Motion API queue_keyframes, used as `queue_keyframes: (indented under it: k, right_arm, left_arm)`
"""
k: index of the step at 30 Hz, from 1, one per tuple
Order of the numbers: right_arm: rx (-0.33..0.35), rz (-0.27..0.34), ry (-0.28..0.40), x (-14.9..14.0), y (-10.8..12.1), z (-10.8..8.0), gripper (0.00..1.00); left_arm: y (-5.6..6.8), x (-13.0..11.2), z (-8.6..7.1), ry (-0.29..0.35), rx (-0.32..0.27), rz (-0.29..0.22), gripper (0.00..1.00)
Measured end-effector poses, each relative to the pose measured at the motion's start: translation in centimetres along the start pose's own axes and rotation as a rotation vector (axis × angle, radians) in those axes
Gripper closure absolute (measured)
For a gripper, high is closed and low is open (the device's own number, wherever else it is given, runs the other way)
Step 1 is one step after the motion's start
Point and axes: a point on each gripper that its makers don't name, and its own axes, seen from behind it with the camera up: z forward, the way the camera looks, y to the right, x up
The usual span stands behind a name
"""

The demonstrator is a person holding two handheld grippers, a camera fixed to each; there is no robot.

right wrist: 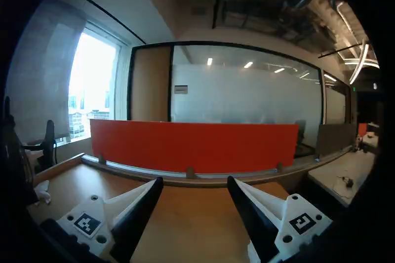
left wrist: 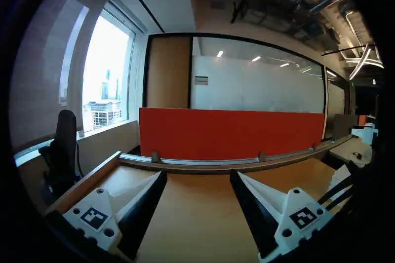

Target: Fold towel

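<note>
Left gripper view: your left gripper (left wrist: 197,172) held its fingers spread above the wooden desk (left wrist: 197,223). Right gripper view: right gripper (right wrist: 194,179) fingers likewise spread, pinching nothing; white scrap (right wrist: 42,191), possibly the towel, lay at the desk's left edge.

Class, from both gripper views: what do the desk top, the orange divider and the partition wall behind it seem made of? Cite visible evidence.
Desk top: wood or wood-look laminate, smooth satin; warm tan, soft sheen.
Orange divider: probably fabric-covered or matt board; even colour, no glare.
Partition wall: likely frosted glass; bright spots reflected in it, dark frame.
</note>
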Motion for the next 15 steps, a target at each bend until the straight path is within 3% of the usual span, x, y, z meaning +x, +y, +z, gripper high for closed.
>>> queue_keyframes:
  k: [8, 15]
  right_arm:
    - [0.018, 0.019, -0.010, 0.8, -1.0, 0.1, 0.00]
    - [0.013, 0.009, -0.020, 1.2, -1.5, -0.1, 0.00]
  left_arm:
    - [-0.1, -0.7, 0.0, 0.012, 0.015, 0.048, 0.06]
    - [0.0, -1.9, -0.4, 0.025, 0.005, 0.036, 0.06]
